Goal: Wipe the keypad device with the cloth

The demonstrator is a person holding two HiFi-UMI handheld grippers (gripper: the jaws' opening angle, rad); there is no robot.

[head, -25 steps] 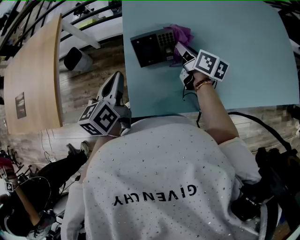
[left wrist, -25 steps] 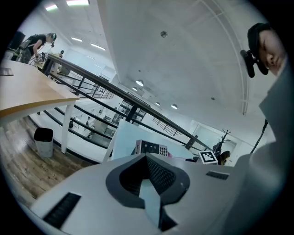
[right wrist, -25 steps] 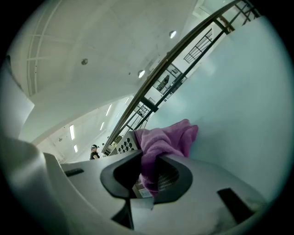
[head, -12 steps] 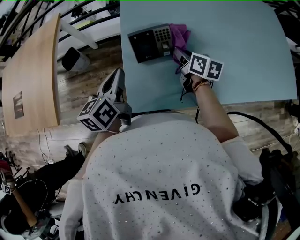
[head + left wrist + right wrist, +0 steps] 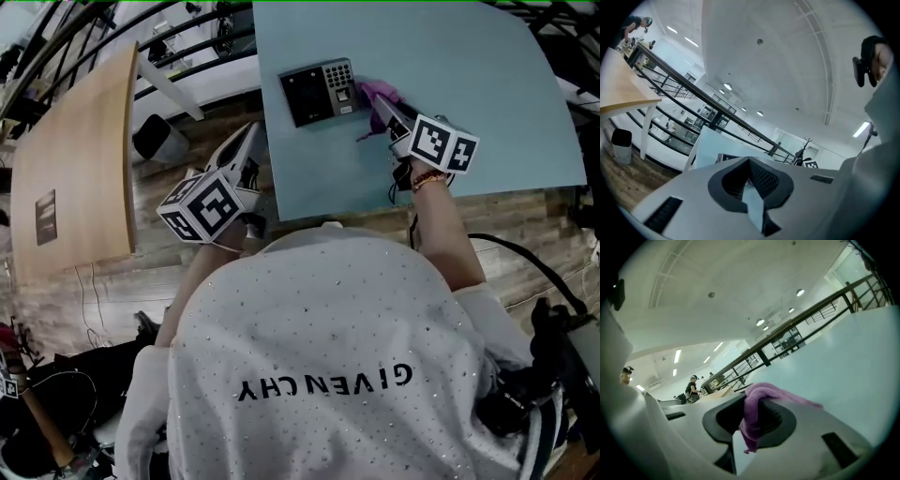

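Pale blue table (image 5: 487, 84) carries keypad device (image 5: 319, 92); right gripper (image 5: 386, 111) pinches purple cloth (image 5: 377, 90), left gripper (image 5: 248, 138) closed, empty.

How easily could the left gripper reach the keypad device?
Probably yes: the left gripper hangs beside the table's left edge, only bare tabletop between it and the keypad device. The right gripper and cloth are on the device's far side.
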